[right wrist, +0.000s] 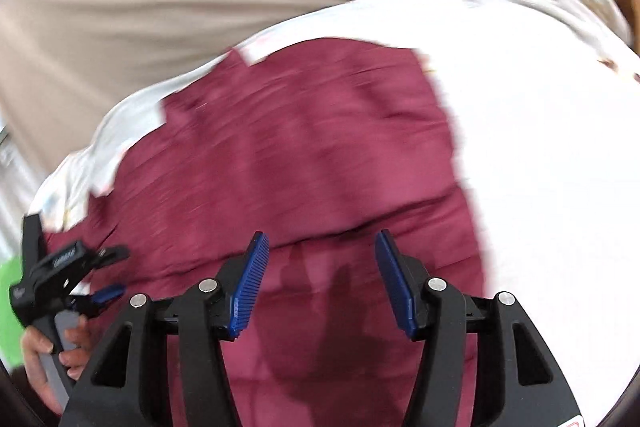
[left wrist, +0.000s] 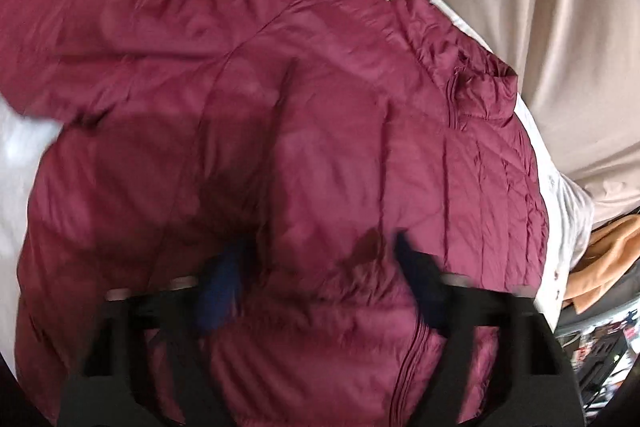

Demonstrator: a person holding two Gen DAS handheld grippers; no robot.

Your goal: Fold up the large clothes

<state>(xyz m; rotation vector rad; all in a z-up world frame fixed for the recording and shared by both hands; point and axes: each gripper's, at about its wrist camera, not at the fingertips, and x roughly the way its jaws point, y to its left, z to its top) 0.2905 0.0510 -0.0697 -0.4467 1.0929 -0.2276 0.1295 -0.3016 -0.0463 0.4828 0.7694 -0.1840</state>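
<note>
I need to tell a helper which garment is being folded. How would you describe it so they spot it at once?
Look at the white bedsheet in front of the beige curtain. Spread across it lies the maroon puffer jacket, quilted, zipped, with a stand-up collar: the only dark red thing there.

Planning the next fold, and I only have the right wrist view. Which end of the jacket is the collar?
Observer: The left wrist view shows the collar standing up at the jacket's edge nearest the beige fabric.
Operator: Zipper side up?
Observer: Yes. The zipper faces up and runs from the collar down under the left gripper.
</note>
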